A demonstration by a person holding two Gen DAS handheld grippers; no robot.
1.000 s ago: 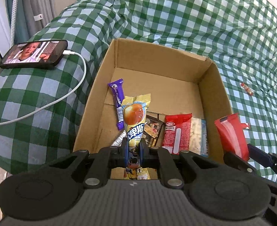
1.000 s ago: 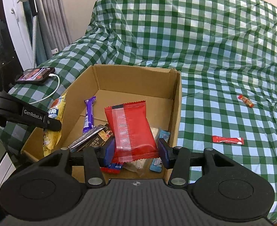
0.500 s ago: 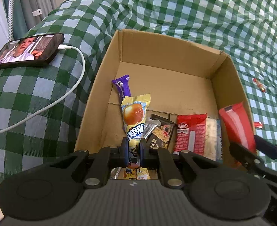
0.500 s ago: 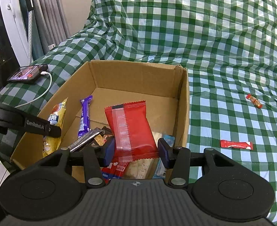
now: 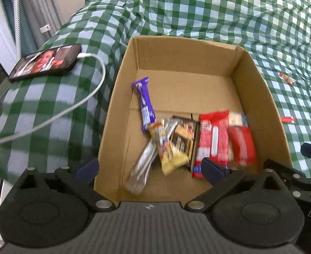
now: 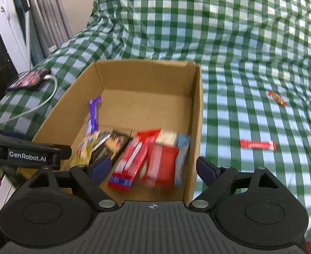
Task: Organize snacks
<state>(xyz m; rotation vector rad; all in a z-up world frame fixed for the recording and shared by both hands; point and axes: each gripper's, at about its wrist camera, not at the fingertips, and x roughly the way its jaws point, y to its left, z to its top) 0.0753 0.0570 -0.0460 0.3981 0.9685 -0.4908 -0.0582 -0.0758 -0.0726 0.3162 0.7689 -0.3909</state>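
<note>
An open cardboard box (image 5: pixel 259 97) (image 6: pixel 197 110) sits on a green checked cloth. In it lie a purple bar (image 5: pixel 143 103) (image 6: pixel 93 114), a yellow snack packet (image 5: pixel 170 148) (image 6: pixel 84 150), a silver wrapper (image 5: pixel 142 169), a dark packet (image 5: pixel 184 139), a red-and-white packet (image 5: pixel 213 139) (image 6: pixel 132 158) and a red packet (image 5: pixel 243 146) (image 6: pixel 162 165). My left gripper (image 5: pixel 150 168) is open and empty over the box's near edge. My right gripper (image 6: pixel 153 166) is open and empty over the box's near right corner.
Two small red snacks lie on the cloth right of the box, one near (image 6: pixel 258 145) (image 5: pixel 287 119) and one farther (image 6: pixel 277 98) (image 5: pixel 286 78). A phone (image 5: pixel 46 61) (image 6: pixel 29 79) with a white cable (image 5: pixel 70 108) lies left of the box. Curtains hang at the far left.
Both grippers opened. The yellow packet dropped from the left gripper and the red packet from the right gripper into the box. Both grippers pulled back slightly.
</note>
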